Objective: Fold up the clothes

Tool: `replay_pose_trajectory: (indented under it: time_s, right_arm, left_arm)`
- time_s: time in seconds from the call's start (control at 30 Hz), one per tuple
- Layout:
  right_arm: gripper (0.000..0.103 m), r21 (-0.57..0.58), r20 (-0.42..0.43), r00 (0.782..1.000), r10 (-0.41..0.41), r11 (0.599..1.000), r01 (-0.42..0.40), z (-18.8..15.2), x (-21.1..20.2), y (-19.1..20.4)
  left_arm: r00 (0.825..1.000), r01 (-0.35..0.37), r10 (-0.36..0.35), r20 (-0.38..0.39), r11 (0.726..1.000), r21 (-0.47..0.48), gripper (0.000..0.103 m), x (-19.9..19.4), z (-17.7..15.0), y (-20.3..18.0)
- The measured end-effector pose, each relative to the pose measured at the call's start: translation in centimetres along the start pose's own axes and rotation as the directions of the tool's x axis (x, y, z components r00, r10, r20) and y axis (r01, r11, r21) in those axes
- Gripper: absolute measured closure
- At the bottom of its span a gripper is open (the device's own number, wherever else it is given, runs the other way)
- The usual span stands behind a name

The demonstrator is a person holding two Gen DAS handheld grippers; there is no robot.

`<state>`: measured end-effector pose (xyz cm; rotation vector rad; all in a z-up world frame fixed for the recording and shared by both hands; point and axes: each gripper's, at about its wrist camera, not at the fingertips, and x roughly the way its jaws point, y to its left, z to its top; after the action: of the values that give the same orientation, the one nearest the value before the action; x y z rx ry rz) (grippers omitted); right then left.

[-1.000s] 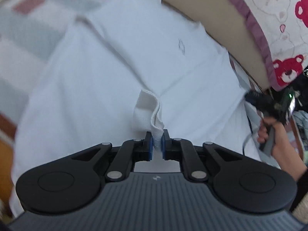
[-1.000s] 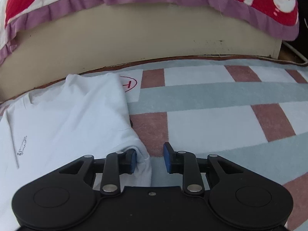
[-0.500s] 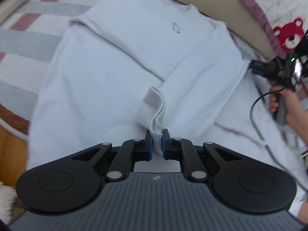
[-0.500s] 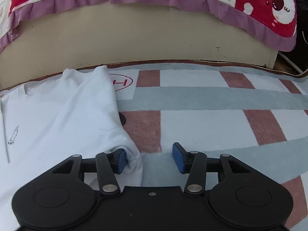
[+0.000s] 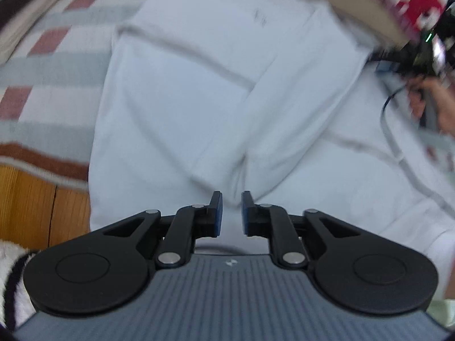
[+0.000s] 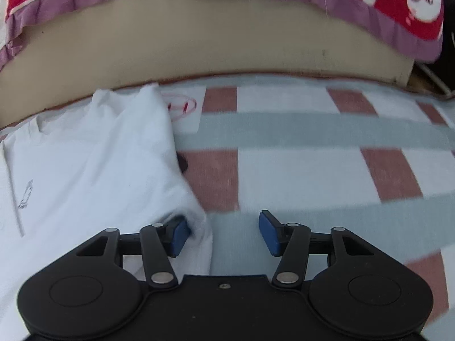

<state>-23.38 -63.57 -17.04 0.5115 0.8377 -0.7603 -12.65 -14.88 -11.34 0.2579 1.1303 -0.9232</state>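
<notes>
In the left wrist view the left gripper (image 5: 229, 213) sits low in the centre of the frame, its blue-padded fingers (image 5: 217, 214) a little apart and opening, with nothing pinched between them; the white shirt (image 5: 199, 85) lies just beyond the tips, a folded sleeve running up toward the upper right. The shirt spreads across most of that frame on a checked rug (image 5: 42, 65) of grey, white and dull red squares, with a strip of wooden floor (image 5: 34, 199) at the lower left. At the right edge, blurred, a hand (image 5: 432, 105) holds the other tool. In the right wrist view the right gripper (image 6: 224, 234) has its fingers (image 6: 179, 234) wide apart and opening; the left pad touches the shirt's edge but the right pad stands clear over the rug, so nothing is clamped. Behind, across the top, runs a beige bed base (image 6: 213, 39) under a purple-frilled cover (image 6: 369, 5) with red bears.
</notes>
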Motion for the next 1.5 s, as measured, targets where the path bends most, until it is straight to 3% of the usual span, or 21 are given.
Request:
replay_pose_trajectory:
  time_s: [0.03, 0.07, 0.13, 0.2, 0.27, 0.33, 0.4, 0.47, 0.53, 0.6, 0.7, 0.73, 0.9, 0.97, 1.0, 1.07, 1.1, 1.17, 1.3, 1.4, 1.5]
  right_arm:
    - [0.045, 0.014, -0.034, 0.999, -0.010, 1.000, 0.010, -0.1, -0.5, -0.1]
    - [0.044, 0.037, -0.056, 0.998, -0.015, 0.999, 0.017, -0.3, -1.3, -0.3]
    - [0.044, 0.106, -0.063, 0.998, 0.002, 0.994, 0.005, -1.3, -3.7, -0.8]
    - [0.044, 0.138, -0.041, 0.989, 0.142, 0.981, -0.135, -2.5, -6.1, -0.2]
    - [0.044, 0.110, -0.044, 0.954, 0.296, 0.951, -0.289, -3.5, -7.8, 1.6]
    - [0.044, 0.054, -0.083, 0.915, 0.394, 0.919, -0.390, -4.4, -8.6, 4.1]
    - [0.044, 0.008, -0.109, 0.885, 0.454, 0.890, -0.455, -4.9, -8.8, 6.1]
    - [0.044, -0.026, -0.136, 0.859, 0.494, 0.865, -0.501, -5.2, -8.3, 7.7]
    - [0.044, -0.073, -0.180, 0.853, 0.491, 0.858, -0.509, -5.5, -7.4, 9.2]
    - [0.044, -0.161, -0.247, 0.854, 0.457, 0.850, -0.501, -6.1, -6.5, 11.0]
    - [0.044, -0.287, -0.299, 0.905, 0.302, 0.876, -0.388, -8.1, -5.5, 13.2]
    - [0.043, -0.320, -0.287, 0.913, 0.291, 0.869, -0.378, -8.7, -5.7, 13.6]
    - [0.043, -0.384, -0.321, 0.917, 0.237, 0.853, -0.355, -10.5, -6.8, 13.4]
    - [0.043, -0.384, -0.334, 0.912, 0.238, 0.849, -0.362, -10.9, -7.3, 12.8]
    - [0.043, -0.381, -0.340, 0.910, 0.239, 0.849, -0.366, -10.9, -7.5, 12.4]
    - [0.043, -0.377, -0.328, 0.909, 0.256, 0.847, -0.375, -9.9, -8.2, 11.5]
    - [0.043, -0.376, -0.312, 0.911, 0.270, 0.845, -0.379, -9.0, -8.7, 11.0]
    - [0.043, -0.371, -0.284, 0.916, 0.283, 0.849, -0.377, -6.4, -10.2, 9.8]
    - [0.043, -0.378, -0.260, 0.934, 0.244, 0.864, -0.331, 1.5, -13.2, 8.4]
    - [0.039, -0.347, -0.203, 0.946, 0.253, 0.885, -0.311, 5.9, -14.2, 7.0]
    - [0.039, -0.338, -0.135, 0.966, 0.219, 0.906, -0.253, 6.7, -11.7, 4.4]
  left_arm:
    - [0.999, 0.018, -0.018, 0.044, 1.000, 0.009, 0.073, -0.6, 0.3, 0.0]
    - [0.996, 0.034, -0.036, 0.086, 0.999, 0.018, 0.061, -1.3, 0.7, 0.0]
    - [0.989, 0.081, -0.087, 0.116, 0.995, 0.058, 0.057, -1.1, 1.4, 0.0]
    - [0.978, 0.163, -0.177, 0.113, 0.979, 0.122, 0.059, -0.2, 2.1, -0.3]
    - [0.960, 0.239, -0.260, 0.104, 0.953, 0.185, 0.065, 0.8, 2.8, -0.7]
    - [0.981, 0.151, -0.179, 0.074, 0.947, 0.284, 0.063, 2.8, 2.9, -2.7]
    - [0.992, 0.094, -0.118, 0.043, 0.921, 0.379, 0.061, 4.5, 2.7, -4.2]
    - [0.992, 0.129, -0.118, -0.052, 0.918, 0.376, 0.067, 5.7, 2.6, -4.5]
    - [0.984, 0.174, -0.156, -0.080, 0.933, 0.316, 0.071, 5.4, 2.8, -3.8]
    - [0.975, 0.221, -0.206, -0.085, 0.942, 0.254, 0.074, 4.2, 3.0, -2.9]
    - [0.957, 0.284, -0.268, -0.108, 0.940, 0.188, 0.074, 3.2, 2.8, -1.8]
    - [0.950, 0.305, -0.286, -0.125, 0.938, 0.165, 0.074, 3.3, 2.7, -1.7]
    - [0.917, 0.373, -0.344, -0.202, 0.919, 0.130, 0.073, 2.8, 2.5, -2.5]
    - [0.935, 0.338, -0.302, -0.183, 0.918, 0.209, 0.071, 1.9, 2.5, -3.6]
    - [0.966, 0.253, -0.228, -0.120, 0.931, 0.264, 0.071, 0.9, 2.8, -4.2]
    - [0.989, 0.144, -0.146, -0.023, 0.912, 0.383, 0.066, -0.4, 4.6, -4.8]
    - [0.994, 0.085, -0.109, 0.029, 0.896, 0.436, 0.059, -1.0, 5.5, -5.2]
    - [0.990, -0.035, -0.044, 0.136, 0.849, 0.526, 0.057, -2.3, 7.4, -5.9]
    - [0.981, 0.041, -0.138, 0.139, 0.840, 0.541, 0.049, -2.0, 13.9, -5.3]
    - [0.967, 0.065, -0.190, 0.170, 0.828, 0.557, 0.048, 1.2, 18.4, -5.9]
    - [0.969, 0.131, -0.217, 0.118, 0.858, 0.497, 0.048, 7.3, 23.0, -7.8]
